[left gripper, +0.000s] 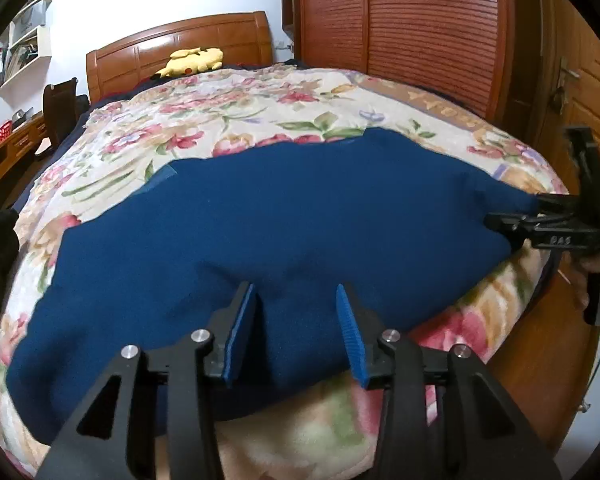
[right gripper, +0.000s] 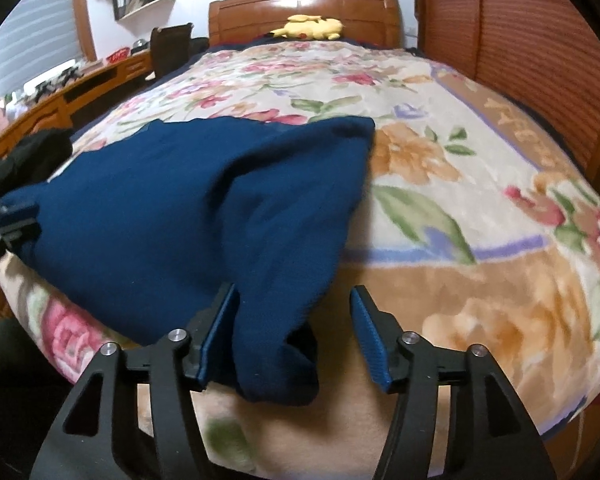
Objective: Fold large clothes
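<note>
A large dark blue garment (left gripper: 268,224) lies spread across the floral bedspread (left gripper: 236,112) near the foot of the bed. My left gripper (left gripper: 298,300) is open, its blue pads over the garment's near edge, with cloth between the jaws. My right gripper (right gripper: 294,300) is open too; a bunched fold of the blue garment (right gripper: 276,248) lies between its fingers, against the left pad (right gripper: 220,332). The right gripper also shows in the left wrist view (left gripper: 512,220) at the garment's right corner. The left gripper shows at the left edge of the right wrist view (right gripper: 8,224).
A yellow plush toy (left gripper: 194,60) lies by the wooden headboard (left gripper: 180,44). A wooden wardrobe (left gripper: 400,20) stands to the right of the bed. A desk (right gripper: 80,80) and dark chair (right gripper: 172,48) stand to the left. The bed's wooden foot frame (left gripper: 540,340) is below right.
</note>
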Action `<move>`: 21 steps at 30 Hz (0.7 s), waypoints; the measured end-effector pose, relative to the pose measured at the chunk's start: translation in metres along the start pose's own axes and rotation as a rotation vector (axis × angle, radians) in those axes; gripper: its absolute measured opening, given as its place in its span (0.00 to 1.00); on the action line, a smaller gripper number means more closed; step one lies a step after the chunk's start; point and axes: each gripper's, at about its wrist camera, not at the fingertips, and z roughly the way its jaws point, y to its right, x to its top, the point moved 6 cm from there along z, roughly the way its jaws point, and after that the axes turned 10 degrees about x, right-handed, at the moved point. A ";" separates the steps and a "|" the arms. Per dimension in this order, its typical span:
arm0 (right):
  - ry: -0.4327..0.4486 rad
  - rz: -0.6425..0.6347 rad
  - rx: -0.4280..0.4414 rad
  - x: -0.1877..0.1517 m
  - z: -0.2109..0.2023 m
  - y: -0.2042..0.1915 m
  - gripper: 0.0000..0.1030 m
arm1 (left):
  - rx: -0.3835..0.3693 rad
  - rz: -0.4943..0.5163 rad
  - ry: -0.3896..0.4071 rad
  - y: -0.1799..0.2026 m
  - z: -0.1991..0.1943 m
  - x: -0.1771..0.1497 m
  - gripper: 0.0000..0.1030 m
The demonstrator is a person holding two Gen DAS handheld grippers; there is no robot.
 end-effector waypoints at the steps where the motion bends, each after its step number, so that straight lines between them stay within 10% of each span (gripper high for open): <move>1: -0.001 0.012 0.010 -0.002 0.000 0.002 0.62 | 0.000 0.002 -0.007 0.001 0.004 -0.003 0.40; 21: -0.013 0.092 0.074 -0.010 0.005 0.008 0.68 | -0.019 -0.022 0.005 0.002 0.014 -0.010 0.42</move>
